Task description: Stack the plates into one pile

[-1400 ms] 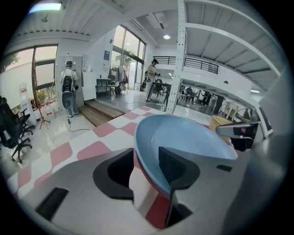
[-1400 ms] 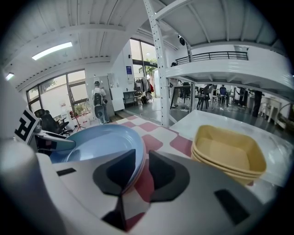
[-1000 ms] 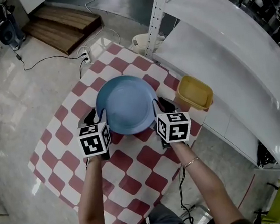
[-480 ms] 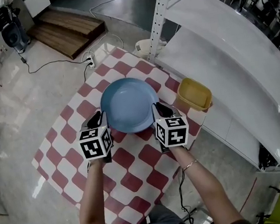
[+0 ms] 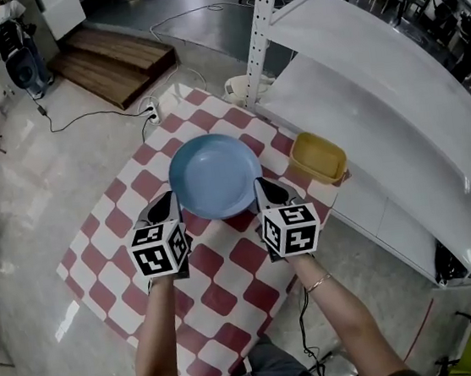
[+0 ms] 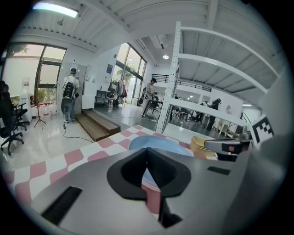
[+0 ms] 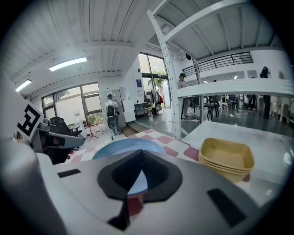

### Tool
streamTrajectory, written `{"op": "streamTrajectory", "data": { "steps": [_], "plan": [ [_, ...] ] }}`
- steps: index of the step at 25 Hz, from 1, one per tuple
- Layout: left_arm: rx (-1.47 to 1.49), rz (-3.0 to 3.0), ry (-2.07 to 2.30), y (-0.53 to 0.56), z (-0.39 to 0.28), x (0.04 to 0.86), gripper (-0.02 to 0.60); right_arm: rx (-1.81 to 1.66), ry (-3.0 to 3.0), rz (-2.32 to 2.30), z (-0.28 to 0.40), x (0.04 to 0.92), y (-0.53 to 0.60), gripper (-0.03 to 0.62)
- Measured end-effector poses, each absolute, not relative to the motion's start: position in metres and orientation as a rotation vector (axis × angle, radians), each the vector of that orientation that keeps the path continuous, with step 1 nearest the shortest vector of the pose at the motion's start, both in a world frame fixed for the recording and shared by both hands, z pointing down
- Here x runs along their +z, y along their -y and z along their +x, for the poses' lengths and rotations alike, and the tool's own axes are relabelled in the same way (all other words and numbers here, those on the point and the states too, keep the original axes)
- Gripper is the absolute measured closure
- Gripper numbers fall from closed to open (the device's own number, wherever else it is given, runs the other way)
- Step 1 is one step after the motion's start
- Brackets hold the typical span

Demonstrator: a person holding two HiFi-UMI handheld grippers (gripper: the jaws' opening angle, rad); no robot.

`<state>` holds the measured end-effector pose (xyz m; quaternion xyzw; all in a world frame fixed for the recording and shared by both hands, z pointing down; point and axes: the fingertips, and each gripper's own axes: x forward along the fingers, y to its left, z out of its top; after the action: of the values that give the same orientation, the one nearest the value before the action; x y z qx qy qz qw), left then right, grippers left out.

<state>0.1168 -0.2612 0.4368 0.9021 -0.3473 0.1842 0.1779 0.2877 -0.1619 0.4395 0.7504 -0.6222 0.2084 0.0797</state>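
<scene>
Blue plate (image 5: 214,175), held level over checkered table (image 5: 229,270), near stacked yellow plates (image 5: 317,157). Left gripper (image 5: 169,204) and right gripper (image 5: 266,190) at opposite rims, jaws just closed, now pinching the thin edge tightly.

A blue plate (image 5: 215,177) at the centre is shown as smooth plastic with a soft sheen. Below it, a red-and-white checked cover (image 5: 222,287) is seen, matt and flat, seemingly cloth. Right of centre, stacked yellow trays (image 5: 318,157) appear as smooth plastic. The floor (image 5: 42,207) at left is polished and glossy. Wooden steps (image 5: 113,57) at upper left look matt. A perforated metal post (image 5: 256,27) is painted white.
</scene>
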Motion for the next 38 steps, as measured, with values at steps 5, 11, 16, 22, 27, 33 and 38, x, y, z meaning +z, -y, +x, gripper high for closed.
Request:
{"op": "streamTrajectory", "data": {
  "steps": [5,11,16,22,27,33,38],
  "plan": [
    [0.467,2.582,0.977,0.244,0.107,0.419,0.565,0.574,1.911,2.248,0.273,0.422,0.147,0.583],
    [0.420,2.622,0.979,0.224,0.095,0.396,0.565,0.515,1.949,2.269,0.258,0.400,0.126,0.583],
    [0.378,2.648,0.988,0.209,0.081,0.380,0.565,0.479,1.967,2.301,0.251,0.385,0.107,0.583],
    [0.320,2.684,1.021,0.194,0.063,0.362,0.565,0.426,1.991,2.288,0.237,0.371,0.088,0.583],
    [0.300,2.689,1.031,0.181,0.050,0.358,0.565,0.396,2.009,2.304,0.228,0.359,0.074,0.585],
    [0.285,2.697,1.031,0.168,0.037,0.354,0.565,0.403,2.023,2.318,0.218,0.355,0.059,0.585],
    [0.279,2.714,1.013,0.156,0.032,0.351,0.565,0.389,2.011,2.327,0.213,0.353,0.051,0.585]
  ]
}}
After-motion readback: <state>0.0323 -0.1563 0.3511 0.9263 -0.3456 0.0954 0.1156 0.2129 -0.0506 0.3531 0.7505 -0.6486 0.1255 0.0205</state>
